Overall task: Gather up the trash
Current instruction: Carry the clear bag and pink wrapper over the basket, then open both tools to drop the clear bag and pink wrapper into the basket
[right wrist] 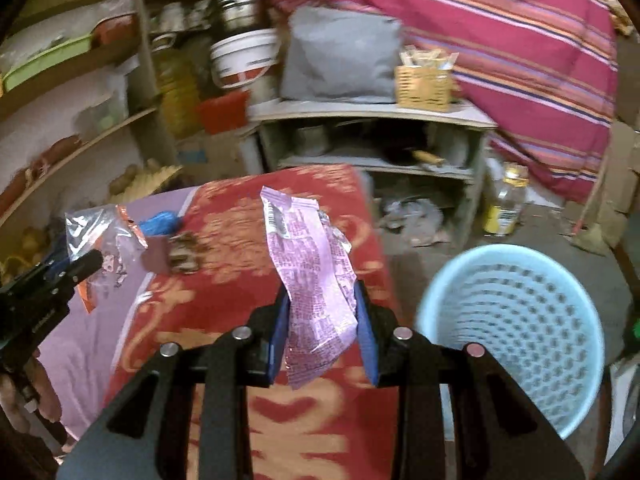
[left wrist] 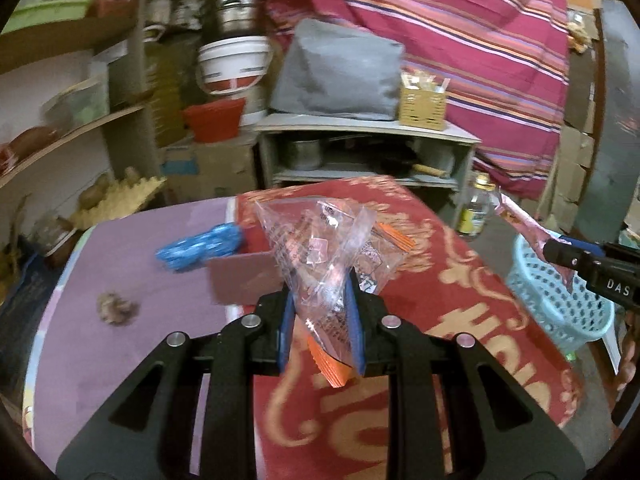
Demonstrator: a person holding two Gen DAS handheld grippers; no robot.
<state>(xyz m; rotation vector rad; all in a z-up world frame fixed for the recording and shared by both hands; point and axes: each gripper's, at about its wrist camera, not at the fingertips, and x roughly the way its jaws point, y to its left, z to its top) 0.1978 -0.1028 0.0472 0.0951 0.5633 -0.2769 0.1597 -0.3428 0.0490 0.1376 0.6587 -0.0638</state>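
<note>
1. Our left gripper pinches a clear plastic bag, raised over the red cloth.
2. Our right gripper pinches a purple wrapper, just left of the blue basket.

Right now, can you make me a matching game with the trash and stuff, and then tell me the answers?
Things:
1. clear plastic bag
2. purple wrapper
3. blue crumpled trash
4. light blue basket

Places:
A. lying on the table
B. on the floor beside the table
C. in the right gripper
D. in the left gripper

Pairs: 1-D, 2-C, 3-A, 4-B
</note>
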